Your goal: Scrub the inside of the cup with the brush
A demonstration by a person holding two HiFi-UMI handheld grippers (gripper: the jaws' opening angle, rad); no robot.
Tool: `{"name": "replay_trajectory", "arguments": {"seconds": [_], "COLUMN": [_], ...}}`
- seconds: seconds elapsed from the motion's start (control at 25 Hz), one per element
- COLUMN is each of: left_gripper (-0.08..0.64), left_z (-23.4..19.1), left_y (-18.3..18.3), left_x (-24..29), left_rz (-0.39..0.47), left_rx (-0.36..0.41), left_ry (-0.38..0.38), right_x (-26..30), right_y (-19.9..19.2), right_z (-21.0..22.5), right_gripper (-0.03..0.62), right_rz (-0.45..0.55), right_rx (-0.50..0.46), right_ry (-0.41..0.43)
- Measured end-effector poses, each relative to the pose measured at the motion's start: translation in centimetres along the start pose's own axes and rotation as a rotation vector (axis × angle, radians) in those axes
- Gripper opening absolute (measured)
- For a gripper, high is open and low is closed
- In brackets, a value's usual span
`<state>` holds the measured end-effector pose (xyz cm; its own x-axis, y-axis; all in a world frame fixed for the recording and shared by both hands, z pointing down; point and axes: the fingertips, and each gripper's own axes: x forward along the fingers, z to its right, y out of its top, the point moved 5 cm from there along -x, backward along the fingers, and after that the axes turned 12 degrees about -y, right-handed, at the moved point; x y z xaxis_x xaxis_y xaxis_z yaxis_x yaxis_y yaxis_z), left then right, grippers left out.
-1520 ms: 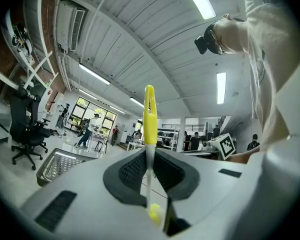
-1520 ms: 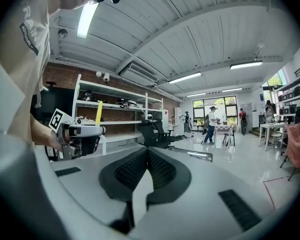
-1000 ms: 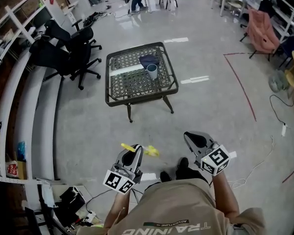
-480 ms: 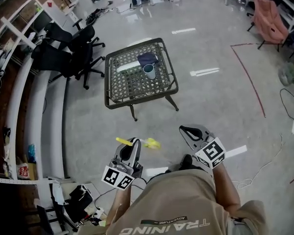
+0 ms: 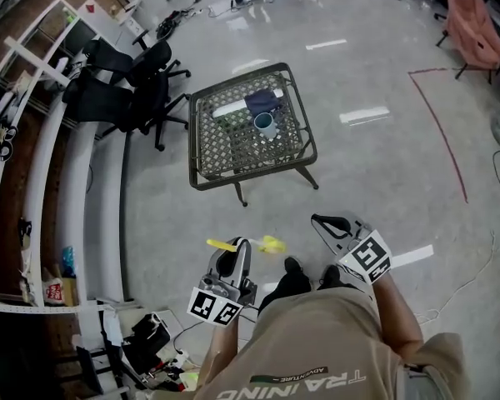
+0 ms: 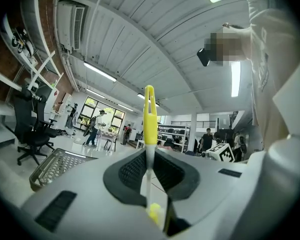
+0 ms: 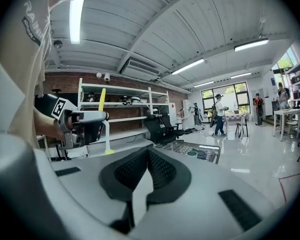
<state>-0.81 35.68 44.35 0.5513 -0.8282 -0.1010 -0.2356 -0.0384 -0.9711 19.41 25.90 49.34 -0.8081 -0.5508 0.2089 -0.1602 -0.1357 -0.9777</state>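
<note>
while the brush sits clamped in the left gripper, its long axis lies at right angles to the line of the jaws; head view: thin yellow handle end to picture left, fluffy yellow head to picture right; left gripper view: white shaft pinched between the pads, handle end upward in frame, yellow head low by the jaw roots; brush well apart from the cup
left gripper: held out before the person's torso, roughly level, aimed toward the table; bare forearm behind it
right gripper: alongside the left, apart from it, aimed the same way; jaws pressed together with nothing between them
cup: pale, upright, mouth up, on the table's woven top toward the far side; its inside too small to make out
dark folded cloth: just behind the cup, on the same top
white strip: beside the cloth, to picture left
table: dark frame, curved legs, on a pale glossy floor
office chairs: black, left of the table, near long white benches
</note>
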Motion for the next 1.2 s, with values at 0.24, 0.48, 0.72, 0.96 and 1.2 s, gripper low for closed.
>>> {"name": "replay_trajectory", "arguments": {"seconds": [0.24, 0.48, 0.72, 0.96, 1.2], "left_gripper": [0.043, 0.043, 0.043, 0.043, 0.043], "left_z": [-5.0, -9.9, -14.6, -18.8, -21.3], "left_y": [-1.6, 0.4, 1.6, 1.5, 1.2], "left_x": [0.3, 2.8, 3.6, 3.4, 5.6], "left_rz": [-0.018, 0.001, 0.018, -0.009, -0.007], "left_rx": [-0.003, 0.013, 0.022, -0.006, -0.025], "left_ry": [0.016, -0.061, -0.133, -0.141, -0.125], "right_x": [4.9, 8.9, 13.2, 15.8, 17.6], "right_y": [0.2, 2.9, 3.9, 4.1, 3.5], "right_z": [0.5, 1.3, 0.6, 1.0, 3.3], "right_gripper": [0.017, 0.017, 0.017, 0.017, 0.017], "right_rz": [-0.023, -0.034, -0.023, -0.048, -0.073], "right_rx": [-0.042, -0.069, -0.034, -0.024, -0.014], "right_ry": [0.034, 0.002, -0.042, -0.079, -0.089]}}
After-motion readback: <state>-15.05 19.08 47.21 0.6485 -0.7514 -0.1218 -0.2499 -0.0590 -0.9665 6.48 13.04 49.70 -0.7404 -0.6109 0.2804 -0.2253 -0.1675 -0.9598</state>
